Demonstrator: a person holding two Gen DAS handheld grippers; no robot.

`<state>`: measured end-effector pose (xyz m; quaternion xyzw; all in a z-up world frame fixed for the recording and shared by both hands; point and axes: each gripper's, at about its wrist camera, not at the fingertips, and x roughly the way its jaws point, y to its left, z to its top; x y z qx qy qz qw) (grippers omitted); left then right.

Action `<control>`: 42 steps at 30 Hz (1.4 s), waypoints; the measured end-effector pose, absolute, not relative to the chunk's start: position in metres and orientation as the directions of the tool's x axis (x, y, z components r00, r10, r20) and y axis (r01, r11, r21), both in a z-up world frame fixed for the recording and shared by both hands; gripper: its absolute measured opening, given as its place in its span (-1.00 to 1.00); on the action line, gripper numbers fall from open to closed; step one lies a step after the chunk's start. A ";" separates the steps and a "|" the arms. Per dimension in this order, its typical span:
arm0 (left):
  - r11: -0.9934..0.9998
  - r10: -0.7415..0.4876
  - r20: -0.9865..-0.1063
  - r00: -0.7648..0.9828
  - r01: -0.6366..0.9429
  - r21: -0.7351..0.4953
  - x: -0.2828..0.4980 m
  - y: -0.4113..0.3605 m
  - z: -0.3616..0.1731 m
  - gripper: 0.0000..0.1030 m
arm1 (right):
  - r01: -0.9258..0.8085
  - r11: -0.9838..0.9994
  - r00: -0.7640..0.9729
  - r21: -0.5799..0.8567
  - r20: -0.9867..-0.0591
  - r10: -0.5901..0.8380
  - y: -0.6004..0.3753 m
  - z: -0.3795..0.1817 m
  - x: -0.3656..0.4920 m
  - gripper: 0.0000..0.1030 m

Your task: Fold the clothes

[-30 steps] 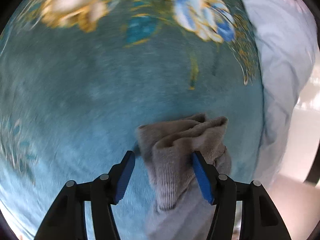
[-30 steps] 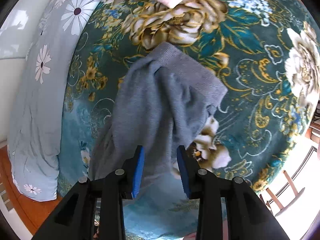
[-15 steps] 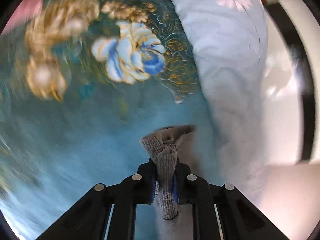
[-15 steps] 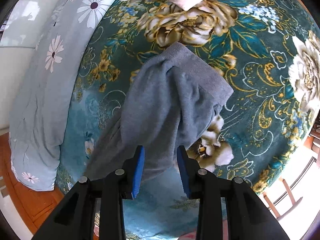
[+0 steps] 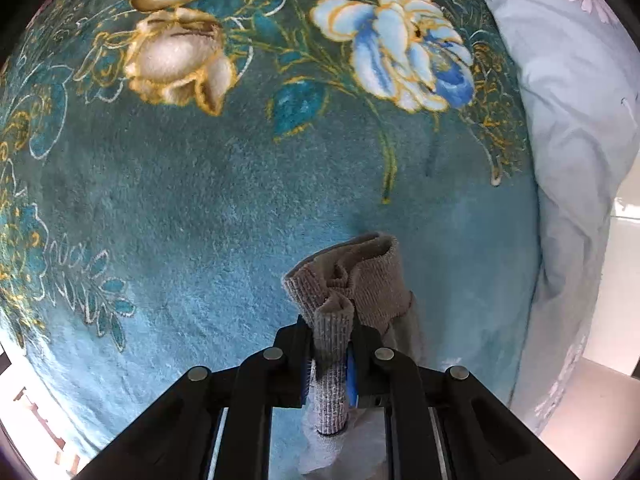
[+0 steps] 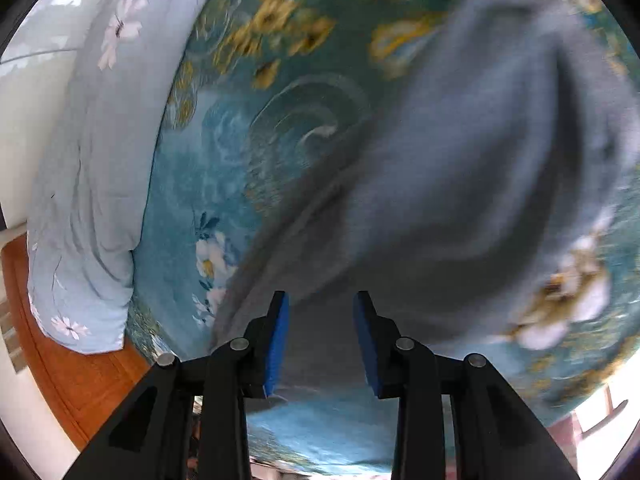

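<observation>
Left gripper (image 5: 329,354) bites down on the ribbed cuff (image 5: 352,280), lifting the grey garment (image 6: 460,184) off the floral blanket (image 5: 200,208); right gripper (image 6: 320,336) hovers agape, presumably seeking another edge.

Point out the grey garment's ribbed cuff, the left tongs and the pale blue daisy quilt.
ribbed cuff (image 5: 352,276), left wrist view: on the bunched ribbed knit above the grip.
left tongs (image 5: 330,360), left wrist view: midway between the fingertips, shut on the cuff.
daisy quilt (image 6: 96,184), right wrist view: on its crumpled middle.
</observation>
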<state>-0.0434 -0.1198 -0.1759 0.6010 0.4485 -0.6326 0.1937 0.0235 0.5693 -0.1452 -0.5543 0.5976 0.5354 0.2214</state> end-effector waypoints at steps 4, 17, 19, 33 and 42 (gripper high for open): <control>-0.521 0.300 -0.931 -0.207 0.782 -0.342 -0.043 -0.120 -0.174 -0.72 | -0.947 -0.145 -0.207 0.286 -0.891 -0.403 0.556 -0.177 -0.006 -0.33; -0.538 0.296 -0.941 -0.163 0.786 -0.305 -0.065 -0.130 -0.184 -0.72 | -0.991 0.000 -0.122 0.134 -0.905 -0.408 0.559 -0.208 -0.001 -0.86; -0.534 0.300 -0.940 -0.162 0.788 -0.306 -0.066 -0.132 -0.186 -0.72 | -0.991 -0.007 -0.118 0.133 -0.903 -0.414 0.561 -0.208 0.000 -0.95; -0.518 0.307 -0.938 -0.162 0.798 -0.308 -0.063 -0.135 -0.194 -0.71 | -0.926 -0.125 -0.276 0.356 -0.865 -0.420 0.573 -0.182 -0.025 -0.89; -0.513 0.265 -0.929 -0.257 0.779 -0.362 -0.072 -0.137 -0.153 -0.74 | -0.849 -0.272 -0.347 0.453 -0.867 -0.359 0.583 -0.114 -0.001 -0.46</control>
